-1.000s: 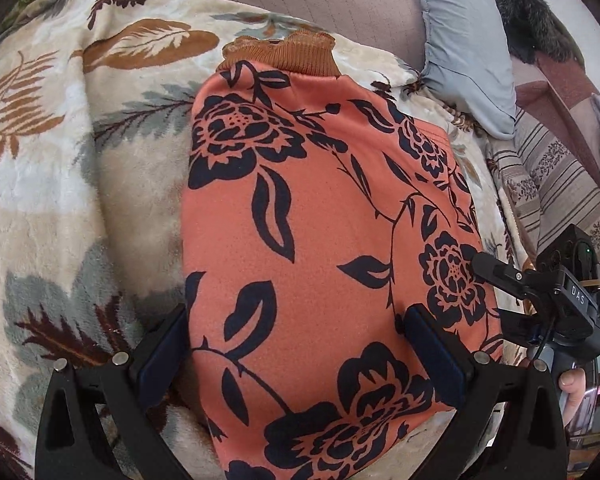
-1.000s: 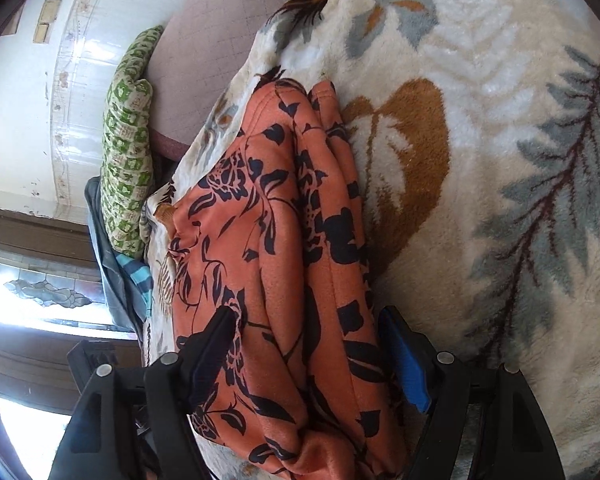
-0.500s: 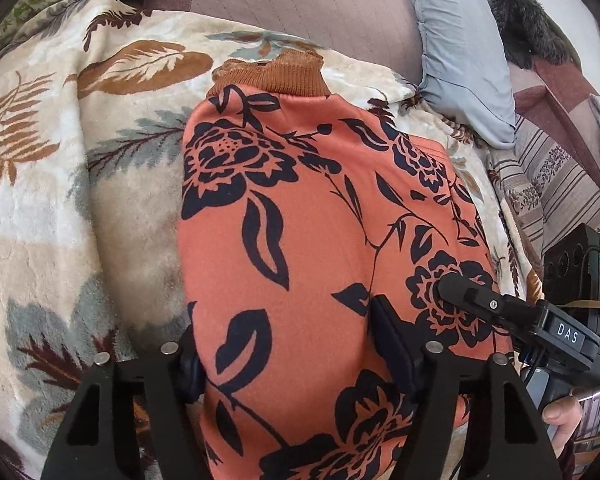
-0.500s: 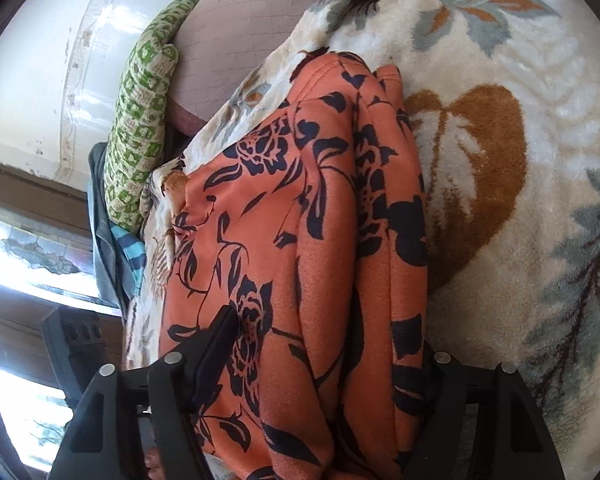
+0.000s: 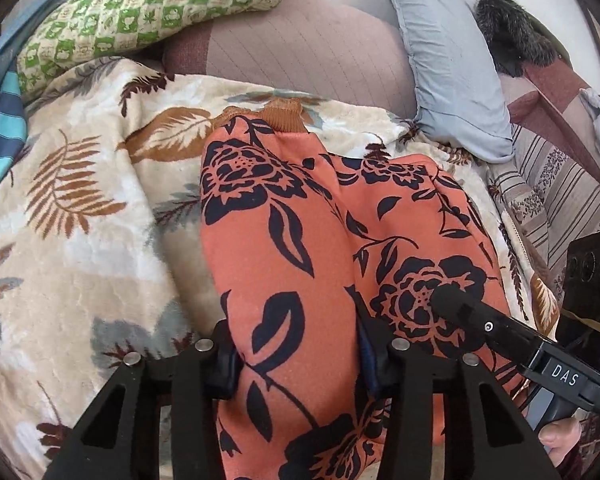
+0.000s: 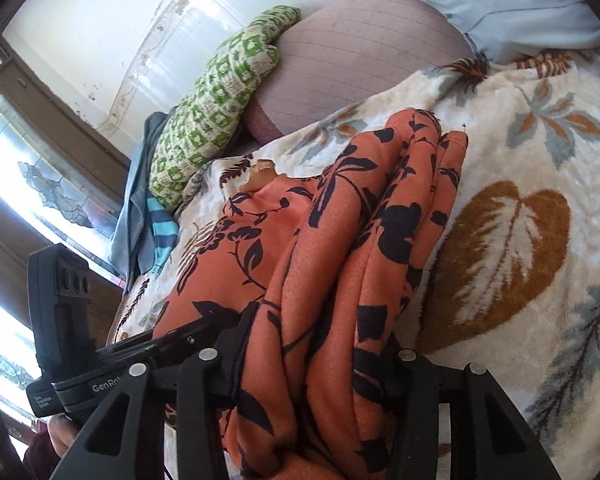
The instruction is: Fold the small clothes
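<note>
An orange garment with dark flowers and a brown ribbed collar lies on a leaf-patterned blanket, its near end raised and bunched. My left gripper has its jaws closing on a thick ridge of that cloth, and the pads press into it. In the right wrist view the garment shows as several stacked folds. My right gripper is also closing, with those folds squeezed between its pads. The two grippers sit side by side at the near edge.
Beyond the blanket lie a green checked pillow, a mauve cushion and a pale blue pillow. A blue striped cloth hangs at the left. Striped bedding runs along the right. A bright window stands to the side.
Both pairs of jaws have narrowed onto the garment's near edge and gathered it into ridges. Both grippers have risen, lifting that edge, and the right one has rolled.
</note>
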Tool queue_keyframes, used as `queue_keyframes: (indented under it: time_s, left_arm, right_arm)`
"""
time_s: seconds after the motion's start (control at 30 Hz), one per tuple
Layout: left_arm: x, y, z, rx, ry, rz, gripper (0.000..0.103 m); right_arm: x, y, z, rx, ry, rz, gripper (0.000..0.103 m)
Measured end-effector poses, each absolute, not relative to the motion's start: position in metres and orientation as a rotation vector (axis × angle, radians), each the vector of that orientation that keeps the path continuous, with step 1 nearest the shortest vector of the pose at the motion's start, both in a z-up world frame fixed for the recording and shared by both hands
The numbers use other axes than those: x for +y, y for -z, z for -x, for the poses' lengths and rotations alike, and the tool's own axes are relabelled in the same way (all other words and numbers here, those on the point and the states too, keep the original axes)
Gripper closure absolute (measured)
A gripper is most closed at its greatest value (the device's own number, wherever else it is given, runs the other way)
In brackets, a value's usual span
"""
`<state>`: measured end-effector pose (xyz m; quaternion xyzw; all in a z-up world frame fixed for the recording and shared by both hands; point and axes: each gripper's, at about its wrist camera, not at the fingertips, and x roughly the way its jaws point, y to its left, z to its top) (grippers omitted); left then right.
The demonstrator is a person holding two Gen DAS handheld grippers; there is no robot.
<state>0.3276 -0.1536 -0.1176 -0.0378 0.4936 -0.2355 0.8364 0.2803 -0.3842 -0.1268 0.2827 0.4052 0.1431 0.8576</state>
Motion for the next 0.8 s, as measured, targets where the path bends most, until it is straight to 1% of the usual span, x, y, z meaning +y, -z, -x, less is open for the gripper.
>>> queue_keyframes:
  time_s: [0.13,0.23,0.33,0.4,0.43,0.47,0.5,0.53,0.6,0.7,0.8]
  left_arm:
    - [-0.119,0.104,-0.308,1.018,0.469,0.100,0.056]
    - [-0.099,0.103,-0.291,1.010,0.446,0.095,0.056]
    - [-0.088,0.122,-0.282,1.040,0.414,0.075,0.056]
    - [-0.081,0.145,-0.283,1.111,0.355,0.076,0.054]
    - [-0.076,0.156,-0.284,1.140,0.319,0.084,0.046]
    - [-0.071,0.162,-0.282,1.145,0.309,0.114,0.040]
    - [-0.067,0.162,-0.281,1.139,0.302,0.135,0.040]
    - [-0.065,0.160,-0.279,1.131,0.300,0.138,0.039]
    - [-0.065,0.149,-0.276,1.100,0.286,0.097,0.039]
    - [-0.066,0.123,-0.270,0.995,0.257,0.020,0.039]
    - [-0.076,0.105,-0.260,0.903,0.251,-0.071,0.038]
  right_arm:
    - [-0.364,0.117,-0.274,0.828,-0.386,-0.600,0.055]
    - [-0.342,0.115,-0.265,0.832,-0.437,-0.583,0.055]
    - [-0.323,0.124,-0.258,0.868,-0.451,-0.547,0.055]
    - [-0.314,0.145,-0.262,0.973,-0.428,-0.535,0.055]
    - [-0.311,0.160,-0.266,1.065,-0.405,-0.535,0.054]
    - [-0.312,0.176,-0.267,1.147,-0.346,-0.538,0.047]
    - [-0.318,0.183,-0.267,1.167,-0.329,-0.583,0.041]
    - [-0.326,0.184,-0.266,1.166,-0.336,-0.635,0.039]
    - [-0.340,0.172,-0.264,1.135,-0.309,-0.639,0.039]
    - [-0.366,0.142,-0.252,0.969,-0.243,-0.657,0.038]
    - [-0.368,0.111,-0.247,0.818,-0.321,-0.651,0.038]
